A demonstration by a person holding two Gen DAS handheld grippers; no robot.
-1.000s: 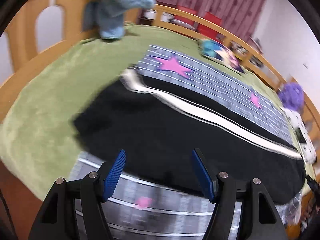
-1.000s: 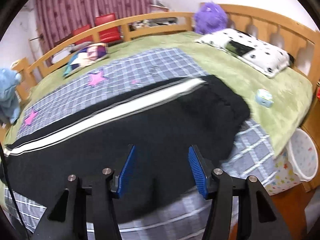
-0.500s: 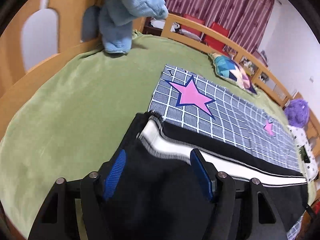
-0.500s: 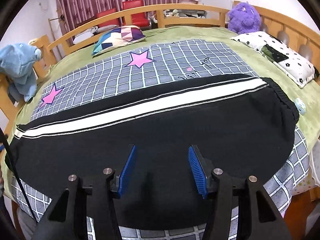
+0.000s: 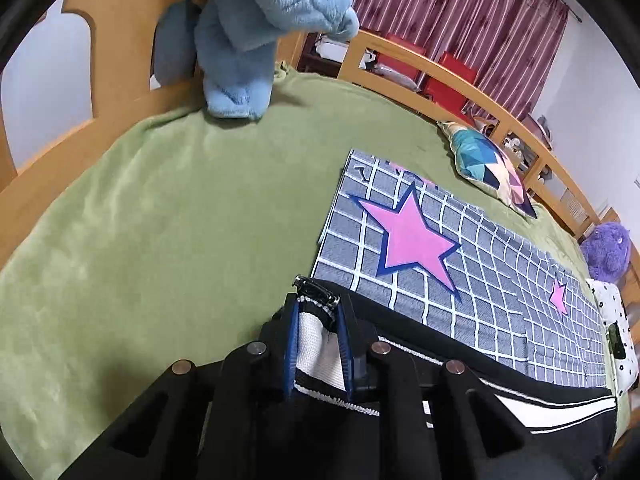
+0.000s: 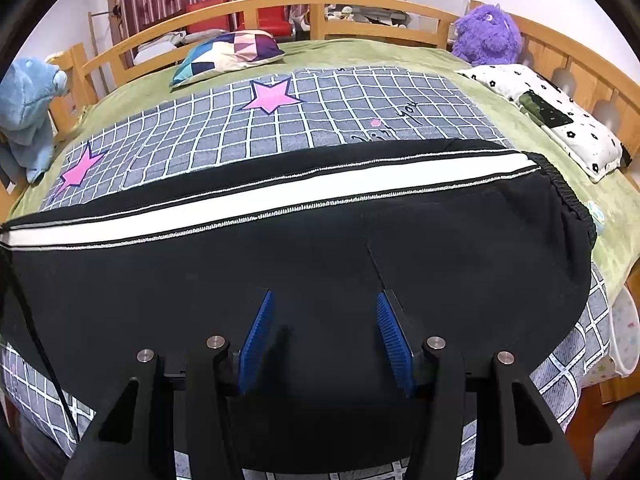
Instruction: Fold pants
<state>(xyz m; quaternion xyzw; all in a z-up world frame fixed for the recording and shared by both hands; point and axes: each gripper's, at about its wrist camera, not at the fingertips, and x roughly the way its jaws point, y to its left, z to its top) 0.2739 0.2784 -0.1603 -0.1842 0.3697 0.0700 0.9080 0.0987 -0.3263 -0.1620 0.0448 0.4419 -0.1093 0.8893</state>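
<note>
Closing left gripper point(image 5: 317, 312) pinches white-striped hem of soft, limp black knit pants point(image 6: 320, 248), spread flat across grey checked sheet point(image 6: 360, 104) on bed; right gripper point(image 6: 324, 320) hovers open, empty, above waist area; take elastic waistband next.

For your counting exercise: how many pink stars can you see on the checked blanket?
2 in the right wrist view: one star near the patchwork cushion, one star at the left end. The pants may hide more.

Pants point(image 6: 320, 248) lower edge behind right tool point(image 6: 324, 320), white bucket point(image 6: 626, 344) cropped
</note>
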